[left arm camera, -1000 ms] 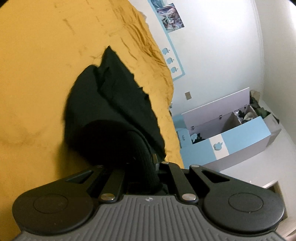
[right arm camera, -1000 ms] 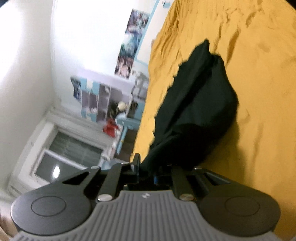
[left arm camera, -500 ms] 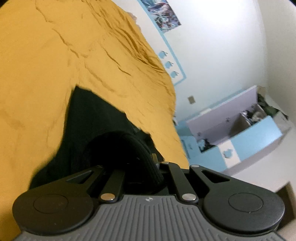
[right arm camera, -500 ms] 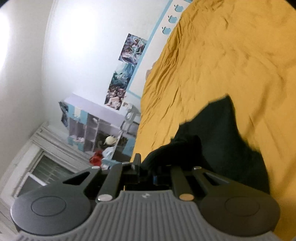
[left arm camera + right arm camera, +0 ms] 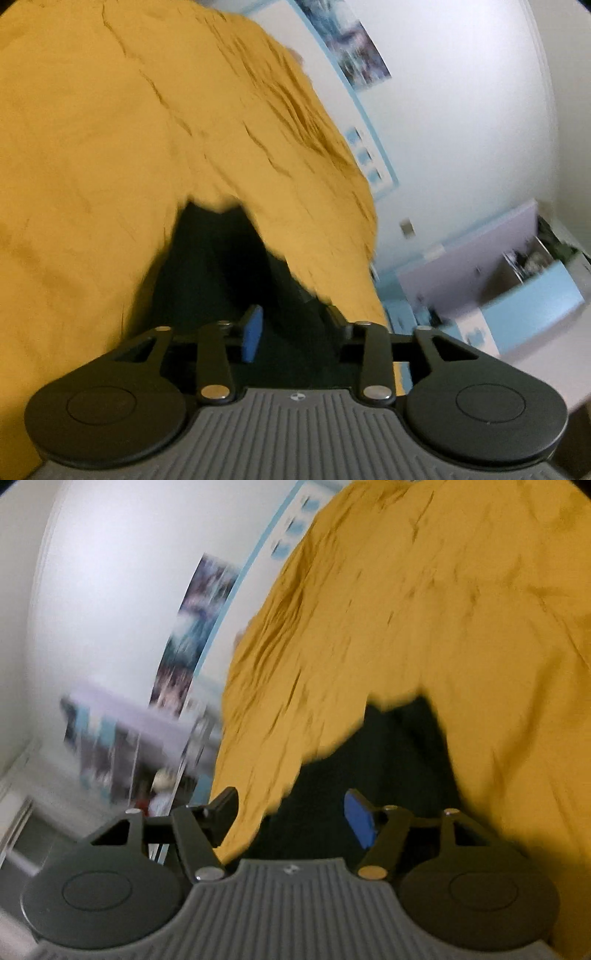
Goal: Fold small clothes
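Note:
A black garment [image 5: 218, 266] lies on the mustard-yellow bedspread [image 5: 110, 147] right in front of both grippers. My left gripper [image 5: 293, 334] is open, its blue-padded fingers apart over the near edge of the cloth. In the right wrist view the same black garment [image 5: 388, 757] lies on the bedspread [image 5: 443, 609]. My right gripper [image 5: 291, 814] is open too, fingers spread wide above the cloth's near edge. Neither gripper holds anything. Both views are blurred by motion.
The bed's edge drops off to the right in the left wrist view, where a blue and lilac cabinet [image 5: 517, 288] stands by the white wall. In the right wrist view, shelves [image 5: 122, 746] and a poster [image 5: 195, 635] lie left of the bed.
Both grippers were shut on the black garment and carried it down onto the bed. Now both have opened and let it go, and it lies flatter.

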`<state>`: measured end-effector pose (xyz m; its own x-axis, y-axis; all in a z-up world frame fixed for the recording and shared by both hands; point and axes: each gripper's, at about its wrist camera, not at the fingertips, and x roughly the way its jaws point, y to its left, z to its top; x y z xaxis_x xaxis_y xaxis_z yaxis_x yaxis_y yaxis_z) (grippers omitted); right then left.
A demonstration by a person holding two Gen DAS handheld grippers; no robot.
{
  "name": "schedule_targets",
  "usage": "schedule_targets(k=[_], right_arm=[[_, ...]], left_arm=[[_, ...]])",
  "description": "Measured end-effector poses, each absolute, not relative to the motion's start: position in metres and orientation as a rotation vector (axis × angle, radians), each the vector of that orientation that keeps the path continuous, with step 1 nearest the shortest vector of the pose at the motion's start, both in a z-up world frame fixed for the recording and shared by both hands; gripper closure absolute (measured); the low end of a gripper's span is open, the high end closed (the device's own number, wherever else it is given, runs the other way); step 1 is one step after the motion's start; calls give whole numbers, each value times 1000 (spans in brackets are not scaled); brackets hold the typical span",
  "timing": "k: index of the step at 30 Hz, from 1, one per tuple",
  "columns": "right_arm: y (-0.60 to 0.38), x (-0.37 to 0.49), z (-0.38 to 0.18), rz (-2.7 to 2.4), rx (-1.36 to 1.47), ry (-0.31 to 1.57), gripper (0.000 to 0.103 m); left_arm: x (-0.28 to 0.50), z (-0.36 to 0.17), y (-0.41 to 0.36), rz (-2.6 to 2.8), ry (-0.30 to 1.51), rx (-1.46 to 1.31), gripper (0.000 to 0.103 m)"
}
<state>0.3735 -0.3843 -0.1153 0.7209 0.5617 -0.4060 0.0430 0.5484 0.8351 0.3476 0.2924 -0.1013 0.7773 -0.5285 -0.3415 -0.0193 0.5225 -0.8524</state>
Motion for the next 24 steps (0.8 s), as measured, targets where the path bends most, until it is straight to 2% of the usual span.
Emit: schedule_targets(k=[3, 10, 15, 20, 24], right_arm=[[-377, 324, -107, 411, 953, 805, 34], [-387, 235, -111, 320, 1052, 1021, 30], [-388, 233, -127, 204, 924, 1001, 30], [-400, 247, -170, 135, 994, 973, 32], [-400, 262, -181, 129, 1028, 902, 31]], left_arm=[[297, -100, 278, -342, 718, -965, 48], [232, -131, 276, -195, 846, -1013, 47], [241, -160, 284, -78, 883, -1051, 47], [262, -170, 297, -75, 821, -1123, 47], [285, -181, 299, -101, 792, -1195, 47]])
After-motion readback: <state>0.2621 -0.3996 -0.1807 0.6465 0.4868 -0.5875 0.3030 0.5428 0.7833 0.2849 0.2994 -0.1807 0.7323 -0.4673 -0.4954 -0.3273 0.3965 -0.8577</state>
